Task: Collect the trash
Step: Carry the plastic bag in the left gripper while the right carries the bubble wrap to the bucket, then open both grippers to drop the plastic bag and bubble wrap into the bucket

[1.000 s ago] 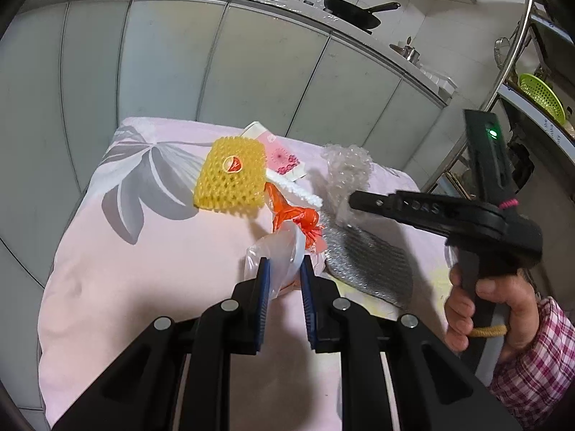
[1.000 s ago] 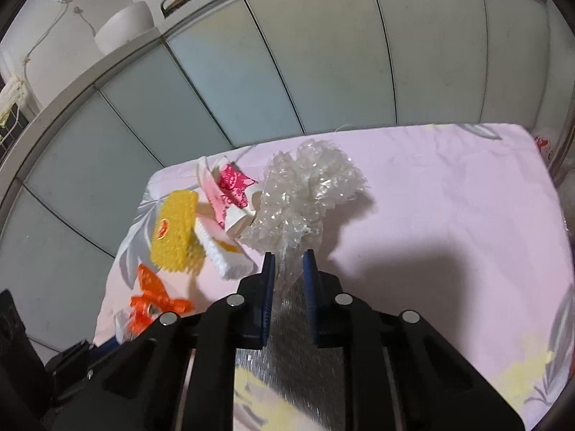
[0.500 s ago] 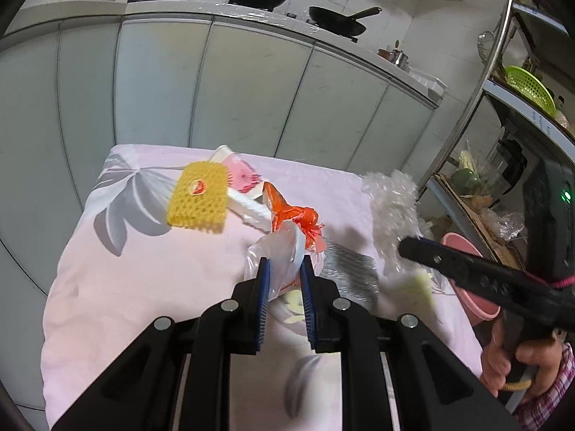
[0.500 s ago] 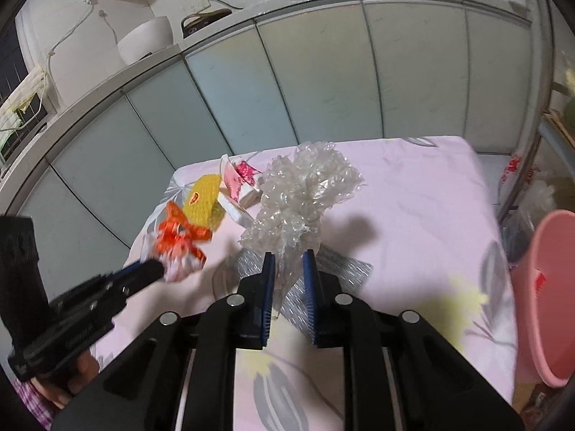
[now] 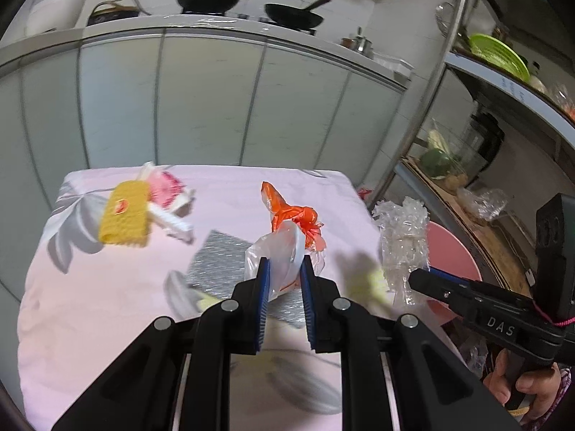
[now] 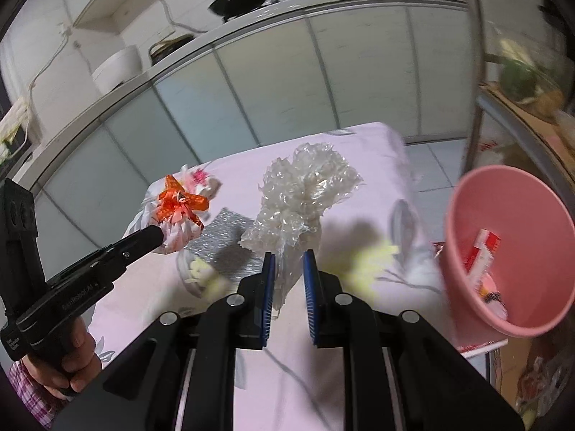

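My left gripper is shut on a clear plastic bag with an orange knotted top, lifted above the pink flowered table. The same bag shows at the left gripper's tip in the right wrist view. My right gripper is shut on a crumpled wad of clear bubble wrap, held above the table's right part. That wad hangs over the table's right edge in the left wrist view. A pink bin with red and white trash inside stands just right of the right gripper.
A yellow foam net, a pink and white wrapper and a silver sheet lie on the table. Grey cabinet fronts stand behind it. A metal shelf rack with clutter rises at the right.
Both grippers have lifted their trash off the table and carried it right. The bubble wrap now hangs near the pink bin, which has come into view.
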### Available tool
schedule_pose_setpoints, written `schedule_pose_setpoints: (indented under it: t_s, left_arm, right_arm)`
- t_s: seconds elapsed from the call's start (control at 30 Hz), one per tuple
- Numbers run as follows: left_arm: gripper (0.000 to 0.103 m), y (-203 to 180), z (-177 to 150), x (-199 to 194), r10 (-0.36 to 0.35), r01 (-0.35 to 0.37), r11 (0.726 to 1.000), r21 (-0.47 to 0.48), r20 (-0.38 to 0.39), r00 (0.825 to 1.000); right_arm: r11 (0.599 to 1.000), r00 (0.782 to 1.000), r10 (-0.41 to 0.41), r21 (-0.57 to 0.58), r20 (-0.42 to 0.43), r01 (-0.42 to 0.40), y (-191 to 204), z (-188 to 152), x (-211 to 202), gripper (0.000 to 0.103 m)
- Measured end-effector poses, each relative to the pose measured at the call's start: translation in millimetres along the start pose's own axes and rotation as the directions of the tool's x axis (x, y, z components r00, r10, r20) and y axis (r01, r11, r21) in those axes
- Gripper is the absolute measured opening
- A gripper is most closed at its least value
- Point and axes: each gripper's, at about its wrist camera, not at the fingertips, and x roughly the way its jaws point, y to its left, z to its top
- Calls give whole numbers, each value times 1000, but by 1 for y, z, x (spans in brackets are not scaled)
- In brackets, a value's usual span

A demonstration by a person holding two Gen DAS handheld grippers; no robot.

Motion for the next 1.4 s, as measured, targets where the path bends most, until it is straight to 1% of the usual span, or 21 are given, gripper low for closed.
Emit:
schedule_pose_setpoints:
  t_s: [0.23, 0.47, 0.67, 0.97, 1.2, 1.4]
  left_arm:
    - [16, -43, 3, 17, -33, 35, 997, 65, -20, 999]
    - [16, -88, 8, 35, -63, 67, 991, 120, -35, 997]
    - [16, -131, 11, 51, -103, 110, 976, 187, -50, 993]
    - [16, -188, 13, 78, -163, 177, 951, 254, -76, 984]
    - [16, -216, 9, 99, -196, 219, 933, 287, -106, 975]
    - [16, -234, 2, 121, -207, 242, 921, 304, -142, 968]
  right_arm:
    - [995, 998, -50, 86, 29, 48, -42, -3, -20, 16]
    - [987, 994, -98, 133, 54, 90, -77, -9, -36, 16]
    - [976, 986, -149, 170, 71, 135, -102, -16, -49, 16]
    - [952, 972, -219, 239, 88, 193, -142, -22, -63, 16]
    - [930, 960, -268, 282, 79, 236, -169, -26, -66, 16]
    - [919, 957, -287, 294, 47, 262, -183, -32, -60, 16]
